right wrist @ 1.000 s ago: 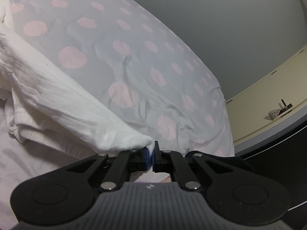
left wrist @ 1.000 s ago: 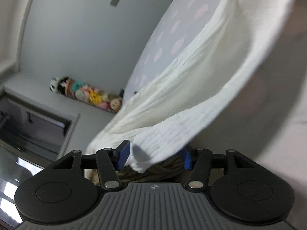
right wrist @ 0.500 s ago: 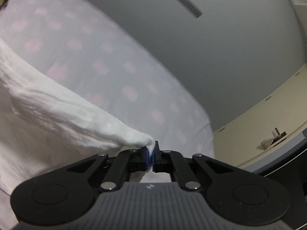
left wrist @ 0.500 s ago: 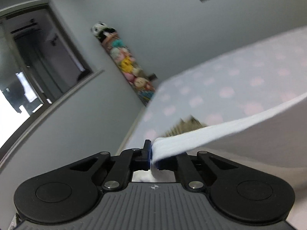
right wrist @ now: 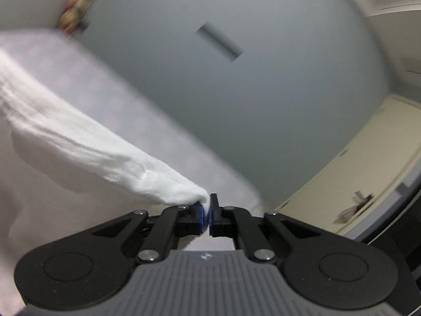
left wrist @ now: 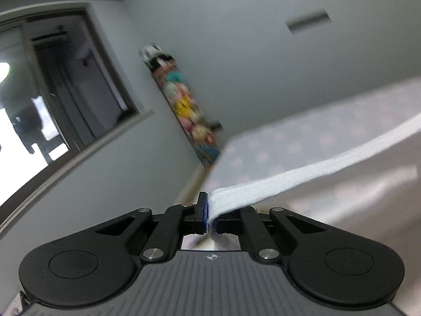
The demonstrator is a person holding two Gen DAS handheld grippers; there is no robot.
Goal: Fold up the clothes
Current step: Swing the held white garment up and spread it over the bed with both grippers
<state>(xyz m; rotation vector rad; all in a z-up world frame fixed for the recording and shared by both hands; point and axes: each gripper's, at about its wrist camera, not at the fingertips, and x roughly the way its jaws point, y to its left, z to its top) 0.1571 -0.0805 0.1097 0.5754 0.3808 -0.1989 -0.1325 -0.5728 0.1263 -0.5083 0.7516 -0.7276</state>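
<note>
A grey-blue wall [left wrist: 263,73] fills the background of both views, with a dark narrow slot [left wrist: 307,22] set in it. In the left wrist view a dark-framed window [left wrist: 52,100] stands at the left, and a tall column of bright stuffed toys [left wrist: 181,105], blurred, leans against the wall with a black-and-white one on top. Below runs a bed [left wrist: 302,137] under a pale sheet with faint pink dots. The right wrist view shows a cream cabinet [right wrist: 363,163] at the right with a small object on its ledge, too blurred to name. No brand name or writing can be read anywhere; only a small round emblem sits on each grey ribbed gripper body.

The left gripper [left wrist: 210,217] has its blue-padded fingers pressed together on the corner of a white garment [left wrist: 302,168], whose thick folded edge runs up and to the right as a taut band. The right gripper [right wrist: 206,214] likewise pinches the garment [right wrist: 105,152] tight, the cloth bunching at the tips and spreading away to the left. The fabric looks soft, with fine lengthwise creases, and hangs above the bed between the two grippers.
</note>
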